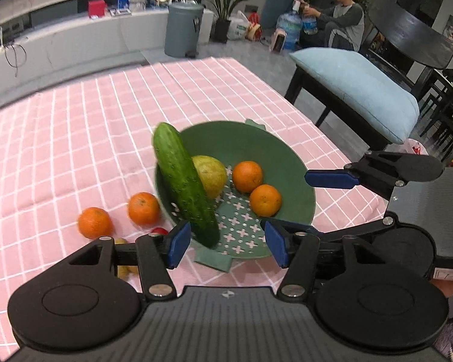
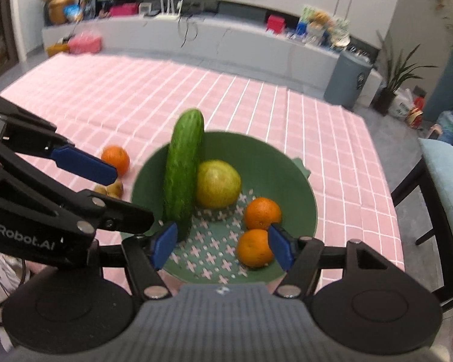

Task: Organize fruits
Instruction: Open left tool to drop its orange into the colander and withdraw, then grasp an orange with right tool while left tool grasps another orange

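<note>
A green perforated bowl (image 1: 290, 169) (image 2: 274, 163) sits on the pink checked cloth. In it a cucumber (image 1: 184, 187) (image 2: 182, 169) leans against the left wall, beside a yellow-green fruit (image 1: 213, 175) (image 2: 219, 184) and two oranges (image 1: 247, 176) (image 2: 262, 212). Two more oranges (image 1: 143, 208) (image 1: 94, 222) lie on the cloth left of the bowl. My left gripper (image 1: 226, 242) is open over the bowl's near rim, empty. My right gripper (image 2: 223, 249) is open over the bowl, empty, with one pad near the front orange (image 2: 253, 249).
A small red fruit (image 1: 159, 230) and brownish pieces (image 1: 123, 268) (image 2: 111, 188) lie by the left gripper. A chair with a blue cushion (image 1: 362, 87) stands at the table's right edge. A grey bin (image 1: 182, 28) and a seated person (image 1: 344, 21) are beyond.
</note>
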